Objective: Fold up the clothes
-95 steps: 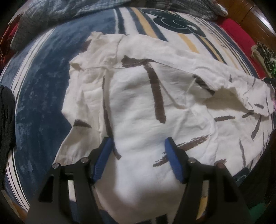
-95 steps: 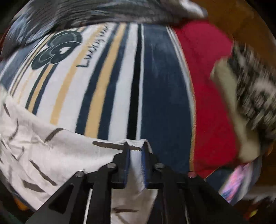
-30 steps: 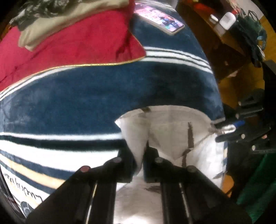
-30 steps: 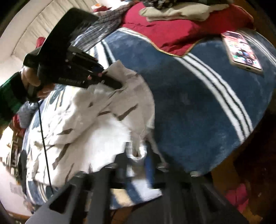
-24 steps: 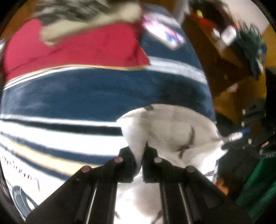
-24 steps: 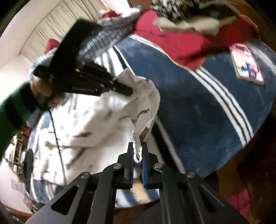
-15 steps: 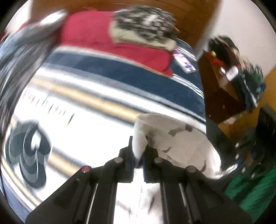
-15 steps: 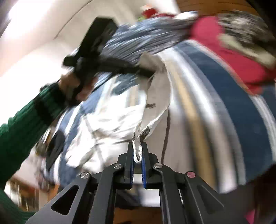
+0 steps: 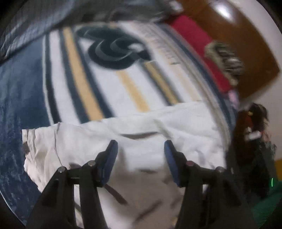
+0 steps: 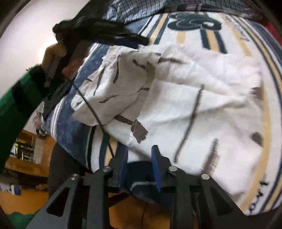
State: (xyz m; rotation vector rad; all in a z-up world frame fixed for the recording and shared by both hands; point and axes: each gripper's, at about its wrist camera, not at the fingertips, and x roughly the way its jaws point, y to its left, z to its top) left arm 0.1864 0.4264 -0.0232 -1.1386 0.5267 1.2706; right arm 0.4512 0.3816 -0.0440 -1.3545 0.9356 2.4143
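**Both grippers open over the folded shirt**

I see the white shirt [image 10: 185,98] with dark brush-stroke marks lying on the striped blanket [image 10: 208,35] that covers the bed, just below the blanket's dark swirl logo [image 9: 114,51]. One part of the shirt is doubled over onto the rest, with a rumpled flap on the side toward my left gripper.

My left gripper [image 9: 140,158] hovers above the shirt with its blue-padded fingers [image 9: 110,158] spread wide apart and nothing between them; the cloth under them is blurred. In the right wrist view the same gripper [image 10: 144,41] shows at the far edge of the shirt, held by my hand [image 10: 58,58] in a green sleeve.

My right gripper [image 10: 140,151] sits at the shirt's near edge, its fingers [image 10: 156,158] apart and holding nothing; the hem lies just beyond their tips.

Beyond the logo lies a checked cloth [image 10: 134,8], and off to the side a red cover [image 9: 199,45] carries a patterned bundle [image 9: 225,58]
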